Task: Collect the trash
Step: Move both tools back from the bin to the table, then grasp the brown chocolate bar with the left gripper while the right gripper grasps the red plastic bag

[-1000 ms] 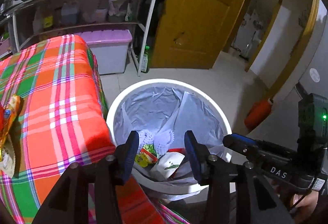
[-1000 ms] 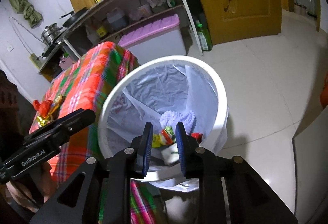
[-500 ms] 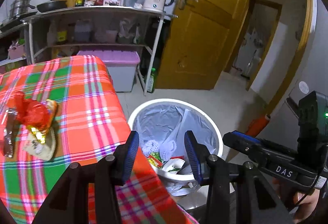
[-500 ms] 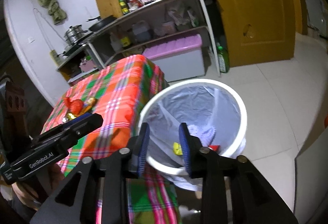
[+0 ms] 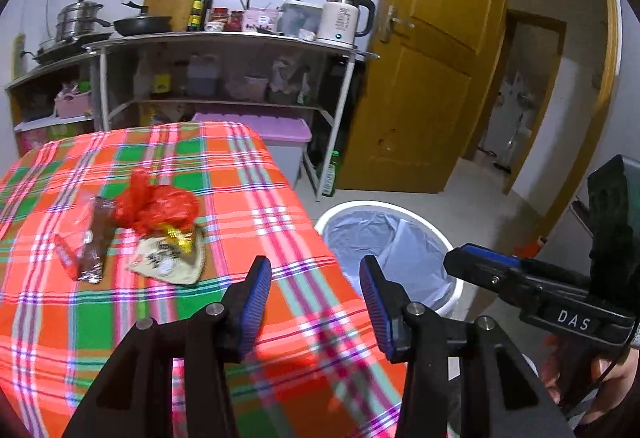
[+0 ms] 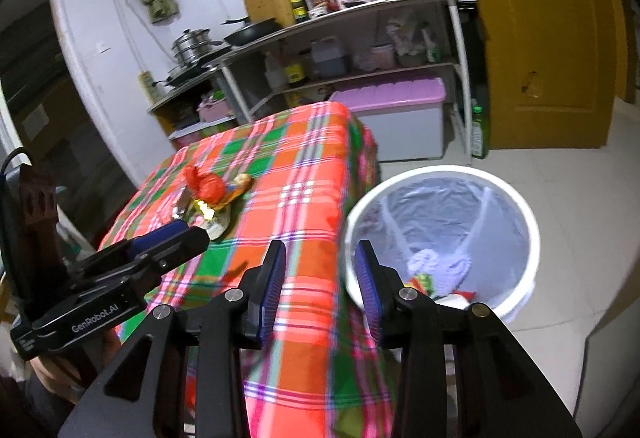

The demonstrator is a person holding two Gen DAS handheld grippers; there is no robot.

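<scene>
So I'm hovering both sets of tongs over the bench [image 5: 168, 318] with the red, green and orange plaid cloth. The left tongs [image 5: 314, 302] are standing well apart with nothing between them. The right tongs [image 6: 320, 288] have just been opening and are empty too, sitting over the bench's right edge next to the round white bin with the grey plastic liner [image 6: 516, 205].

What's left to collect is bunched together near the middle of the bench, toward its left side: a crumpled red plastic bag [image 5: 154, 207], a brown foil snack wrapper [image 5: 96, 242] just left of it, a flat beige paper packet [image 5: 168, 262] partly under the bag, and a small gold foil scrap [image 5: 180, 236] on top of the packet. The bin is on the floor right off the bench's right edge and already has some rubbish at the bottom.

Stuff I'm worrying about:
- The bits are overlapping, so I'm probably grabbing one and dragging the others, maybe knocking the gold scrap loose.
- The packet is lying flat on soft cloth, so the tongs could be pinching the tablecloth instead and pulling everything along.
- The red bag is thin and springy, so it might be slipping out on the carry and landing on the floor beside the bin.
- Both tongs heading for one pile could be bumping each other.
</scene>
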